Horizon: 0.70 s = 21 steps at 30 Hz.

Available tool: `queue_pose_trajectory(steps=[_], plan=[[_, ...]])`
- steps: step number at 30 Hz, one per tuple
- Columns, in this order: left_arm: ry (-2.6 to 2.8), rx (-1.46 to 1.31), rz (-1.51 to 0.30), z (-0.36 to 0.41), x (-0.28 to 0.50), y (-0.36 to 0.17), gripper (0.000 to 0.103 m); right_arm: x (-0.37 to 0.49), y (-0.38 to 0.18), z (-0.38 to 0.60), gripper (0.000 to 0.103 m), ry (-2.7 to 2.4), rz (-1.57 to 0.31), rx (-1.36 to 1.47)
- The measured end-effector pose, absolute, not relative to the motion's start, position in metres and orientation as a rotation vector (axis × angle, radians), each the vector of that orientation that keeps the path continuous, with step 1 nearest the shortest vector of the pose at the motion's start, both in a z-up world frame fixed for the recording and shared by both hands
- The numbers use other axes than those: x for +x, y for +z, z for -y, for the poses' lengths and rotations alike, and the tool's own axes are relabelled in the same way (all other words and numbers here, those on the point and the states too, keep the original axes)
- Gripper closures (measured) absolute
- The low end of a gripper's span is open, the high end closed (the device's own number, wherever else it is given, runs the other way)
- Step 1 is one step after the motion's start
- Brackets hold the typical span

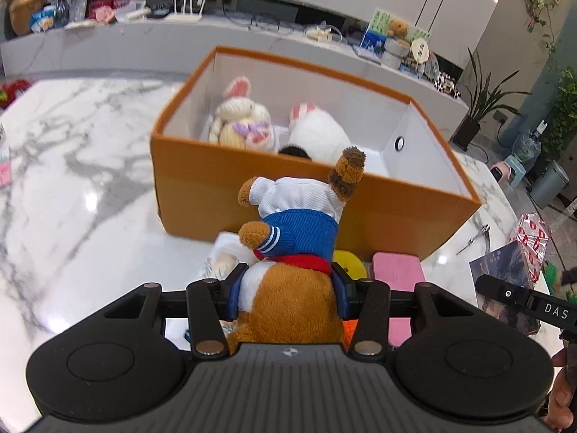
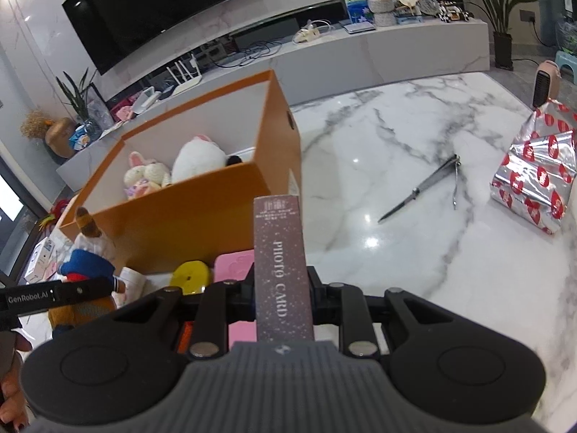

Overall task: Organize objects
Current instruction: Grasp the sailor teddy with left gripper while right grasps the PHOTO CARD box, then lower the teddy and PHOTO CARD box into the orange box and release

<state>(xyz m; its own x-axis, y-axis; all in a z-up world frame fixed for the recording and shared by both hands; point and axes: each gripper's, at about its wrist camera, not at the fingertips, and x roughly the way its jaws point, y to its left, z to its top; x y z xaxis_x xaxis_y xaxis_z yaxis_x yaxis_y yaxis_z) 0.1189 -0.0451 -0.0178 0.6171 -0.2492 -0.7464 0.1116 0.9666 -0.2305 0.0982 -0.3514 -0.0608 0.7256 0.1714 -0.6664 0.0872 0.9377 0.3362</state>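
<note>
Left gripper (image 1: 288, 288): clamped across the head and neck of a brown plush dog (image 1: 288, 245) in a blue-and-white sailor outfit with red scarf; body and legs projecting forward, clear of the tabletop. Grip at the bulkiest soft part, judged a secure hold for carrying.

Right gripper (image 2: 281, 288): closed tight on a slim dark "PHOTO CARD" box (image 2: 279, 252), held edge-on by its narrow faces, long axis pointing ahead. Thin item, hence near-complete closure.

Directly beneath both: small items on the marble table (image 2: 414, 180), namely a yellow round object (image 2: 191, 274) and a pink flat case (image 1: 396, 270), lying just beside the near wall of the box. Judged not yet sorted.

Beyond: orange cardboard storage box (image 1: 252, 180), open-topped, white inside, already holding a knitted bunny (image 1: 241, 115) and a white plush (image 1: 317, 133). Right half of the floor bare; room judged adequate for the dog.

Further right on the table: nail clippers (image 2: 425, 184) and a silver gift-wrapped parcel (image 2: 533, 176) with red print, well apart from the box.

Background: TV console (image 2: 396, 47) with clutter, wall-mounted television (image 2: 158, 7).

Judgement: both items lifted and due for the box; risk of dog's legs catching the near rim.
</note>
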Motion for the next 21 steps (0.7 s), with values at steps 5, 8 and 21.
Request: queue_pose_trajectory(steps=[5,8,21], plan=[[-0.2,-0.14,-0.82,0.043,0.112,-0.003,0.049,0.095,-0.052,0.342,0.078,0.078,-0.741,0.356],[-0.201,-0.152,-0.805,0.04,0.111,0.002,0.049,0.093,-0.048,0.335,0.078,0.098,-0.731,0.353],[-0.21,-0.147,-0.792,0.042,0.102,0.01,0.049,0.084,-0.03,0.313,0.078,0.162,-0.704,0.348]])
